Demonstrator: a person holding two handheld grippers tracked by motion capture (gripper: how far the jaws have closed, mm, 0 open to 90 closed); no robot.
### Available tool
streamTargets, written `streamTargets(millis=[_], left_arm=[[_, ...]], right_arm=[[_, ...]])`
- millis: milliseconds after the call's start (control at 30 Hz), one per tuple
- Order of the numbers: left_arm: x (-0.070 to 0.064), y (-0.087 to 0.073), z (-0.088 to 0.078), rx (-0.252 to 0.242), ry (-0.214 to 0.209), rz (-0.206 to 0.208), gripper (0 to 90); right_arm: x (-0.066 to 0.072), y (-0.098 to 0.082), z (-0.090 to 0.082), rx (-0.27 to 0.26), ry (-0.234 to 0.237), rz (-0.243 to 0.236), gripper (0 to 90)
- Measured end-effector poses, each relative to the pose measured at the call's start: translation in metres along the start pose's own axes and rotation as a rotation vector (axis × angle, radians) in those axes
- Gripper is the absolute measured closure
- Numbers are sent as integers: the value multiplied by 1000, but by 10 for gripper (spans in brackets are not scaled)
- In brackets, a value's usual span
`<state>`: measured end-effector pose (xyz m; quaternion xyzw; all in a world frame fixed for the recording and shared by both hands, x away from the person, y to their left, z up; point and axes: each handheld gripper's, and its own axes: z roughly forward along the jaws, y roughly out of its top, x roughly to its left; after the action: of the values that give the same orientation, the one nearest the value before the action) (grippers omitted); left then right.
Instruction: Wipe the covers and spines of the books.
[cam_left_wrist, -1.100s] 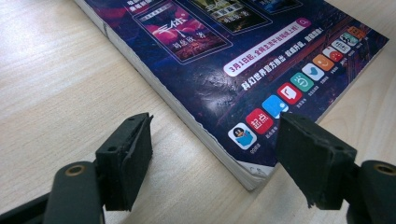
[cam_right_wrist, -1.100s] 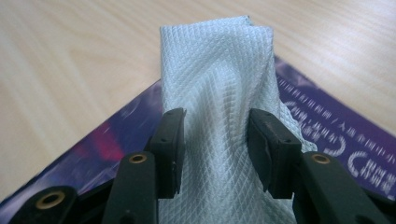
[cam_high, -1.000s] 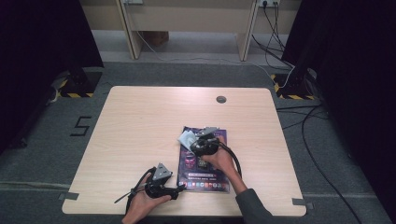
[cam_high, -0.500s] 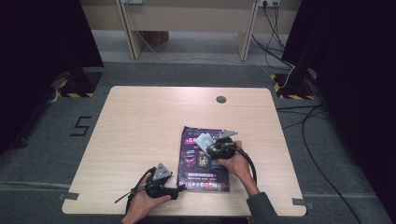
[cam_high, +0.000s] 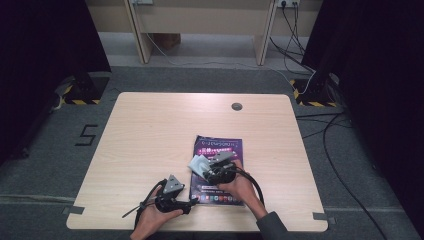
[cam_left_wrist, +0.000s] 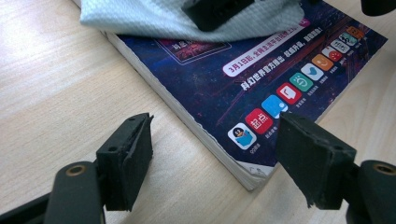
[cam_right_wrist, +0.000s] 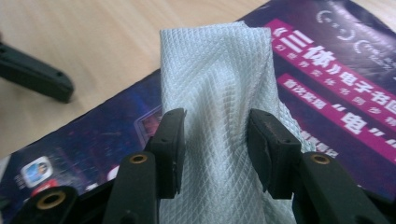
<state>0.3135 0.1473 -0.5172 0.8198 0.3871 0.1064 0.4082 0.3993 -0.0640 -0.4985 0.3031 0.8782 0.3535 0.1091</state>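
Observation:
A dark purple book (cam_high: 220, 147) lies flat on the wooden table (cam_high: 150, 130), right of the middle near the front. My right gripper (cam_high: 206, 170) is shut on a pale grey-green cloth (cam_right_wrist: 215, 84), which bunches between its pads and rests on the book cover (cam_right_wrist: 327, 70). My left gripper (cam_left_wrist: 215, 158) stands open and low at the book's near left corner (cam_left_wrist: 252, 177); one jaw is over the bare table, the other over the cover. The cloth (cam_left_wrist: 154, 18) lies farther up the cover in that view.
A round cable hole (cam_high: 236, 106) sits in the table's far right part. Cables (cam_high: 250, 180) trail from both grippers toward the front edge. A jaw tip of the left gripper (cam_right_wrist: 32, 74) shows beside the book in the right gripper view.
The right gripper with the cloth slid a little right over the cover, then back left and toward the near edge. The left gripper has stayed at the book's corner.

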Motion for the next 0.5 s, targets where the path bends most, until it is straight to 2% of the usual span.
streamTargets(millis=[233, 367, 500], left_arm=[[0, 0, 0, 1, 1, 0, 266], [0, 0, 0, 1, 0, 2, 266], [0, 0, 0, -1, 0, 1, 266]], right_arm=[[3, -13, -14, 10, 4, -5, 572], [-9, -27, -28, 6, -36, 30, 568], [-28, -40, -42, 10, -110, 87, 565]])
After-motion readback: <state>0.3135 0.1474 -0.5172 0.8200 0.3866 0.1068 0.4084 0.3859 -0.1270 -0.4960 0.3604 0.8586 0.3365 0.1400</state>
